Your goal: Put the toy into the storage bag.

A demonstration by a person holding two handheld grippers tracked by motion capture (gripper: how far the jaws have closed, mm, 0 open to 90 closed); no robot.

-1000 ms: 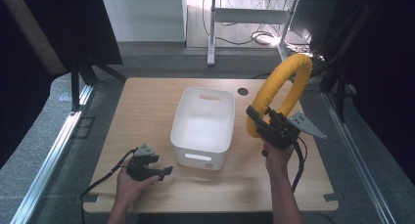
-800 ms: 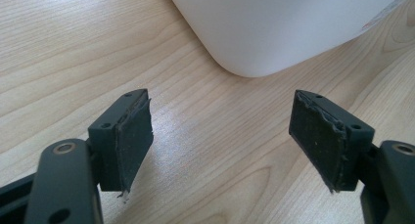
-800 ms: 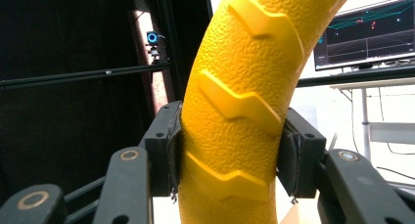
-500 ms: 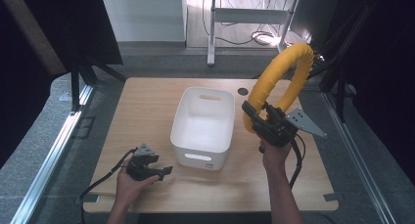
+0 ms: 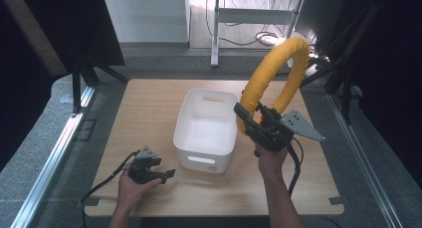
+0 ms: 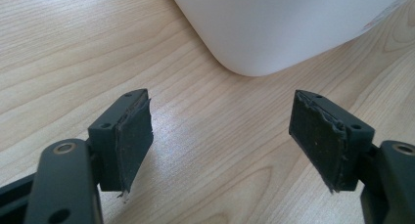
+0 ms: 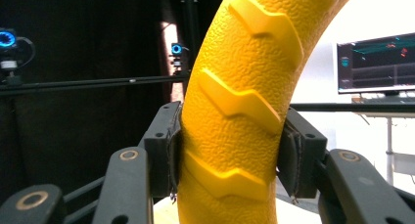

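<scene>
Right tongs (image 5: 242, 116) clenching the thick yellow textured foam ring (image 5: 278, 73), pads pressing both flanks, holding it upright in the air beside the white plastic bin (image 5: 206, 126). Left tongs (image 5: 169, 173) resting released on the pale wooden counter (image 5: 149, 103), nothing between them. Carrying step apparently underway (destination likely the bin); next calling for swinging over the rim, lowering, then loosening the grip.

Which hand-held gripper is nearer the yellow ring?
Right. The right hand-held gripper is clamped on the yellow ring, held above the table; the left hand-held gripper rests open on the table near the white bin.
</scene>
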